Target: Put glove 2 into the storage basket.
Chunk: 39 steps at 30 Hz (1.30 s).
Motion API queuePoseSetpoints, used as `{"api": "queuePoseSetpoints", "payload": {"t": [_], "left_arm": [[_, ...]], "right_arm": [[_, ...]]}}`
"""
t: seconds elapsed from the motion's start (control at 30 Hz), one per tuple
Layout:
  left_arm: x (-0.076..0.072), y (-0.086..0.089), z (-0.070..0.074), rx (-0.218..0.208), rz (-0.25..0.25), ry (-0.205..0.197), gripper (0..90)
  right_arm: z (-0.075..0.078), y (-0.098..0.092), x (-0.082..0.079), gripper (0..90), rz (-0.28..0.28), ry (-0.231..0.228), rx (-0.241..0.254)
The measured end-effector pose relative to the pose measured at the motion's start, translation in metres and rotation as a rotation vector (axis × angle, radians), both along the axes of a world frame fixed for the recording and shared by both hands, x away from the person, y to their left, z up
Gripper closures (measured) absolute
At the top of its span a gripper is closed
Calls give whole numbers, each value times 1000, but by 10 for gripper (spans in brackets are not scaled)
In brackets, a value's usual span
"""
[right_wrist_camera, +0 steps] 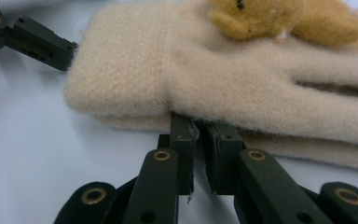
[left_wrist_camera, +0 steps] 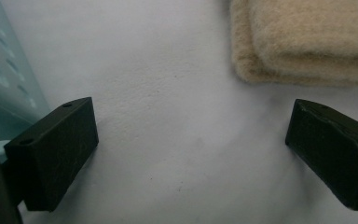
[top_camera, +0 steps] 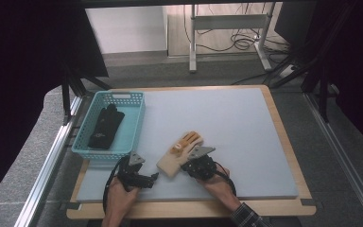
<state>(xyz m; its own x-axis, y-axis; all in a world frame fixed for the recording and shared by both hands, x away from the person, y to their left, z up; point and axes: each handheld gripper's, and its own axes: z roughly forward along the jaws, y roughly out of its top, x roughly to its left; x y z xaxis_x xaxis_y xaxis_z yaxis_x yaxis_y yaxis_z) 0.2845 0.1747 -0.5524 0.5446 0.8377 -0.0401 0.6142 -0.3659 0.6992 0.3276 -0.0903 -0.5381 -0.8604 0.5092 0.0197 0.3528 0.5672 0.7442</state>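
A cream knitted glove [top_camera: 172, 161] with a tan bear figure [top_camera: 177, 147] lies in two layers on the pale mat, fingers pointing up and to the right. My right gripper [top_camera: 184, 165] sits at its near long edge. In the right gripper view the jaws [right_wrist_camera: 198, 123] stand almost together, tips pressed into the edge of the glove [right_wrist_camera: 214, 74] below the bear [right_wrist_camera: 284, 18]. My left gripper [top_camera: 152, 178] rests on the mat just left of the cuff. Its jaws stand wide apart [left_wrist_camera: 191, 149] with bare mat between them and the cuff [left_wrist_camera: 307, 42] beyond.
A teal basket [top_camera: 123, 95] stands at the mat's left side with a black glove [top_camera: 105, 126] inside; its wall [left_wrist_camera: 4, 70] is close beside my left gripper. The pale mat [top_camera: 227, 118] lies on a wooden board, with table legs and cables on the floor behind.
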Motion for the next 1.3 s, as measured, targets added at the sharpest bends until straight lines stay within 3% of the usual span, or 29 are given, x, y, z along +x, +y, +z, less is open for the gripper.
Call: {"api": "queuePoseSetpoints", "payload": {"t": [0.67,0.93,1.3], "left_arm": [[1,1,0,-7,3,7,4],[1,1,-1,-8,4,9,4],[1,1,-1,-8,3,10,4]], "right_arm": [[7,-11,-4,665,-2,-3,3],[13,-29,-5,559,-38,-21,7],[20,-69,-2,398,-111,-43,-10]]}}
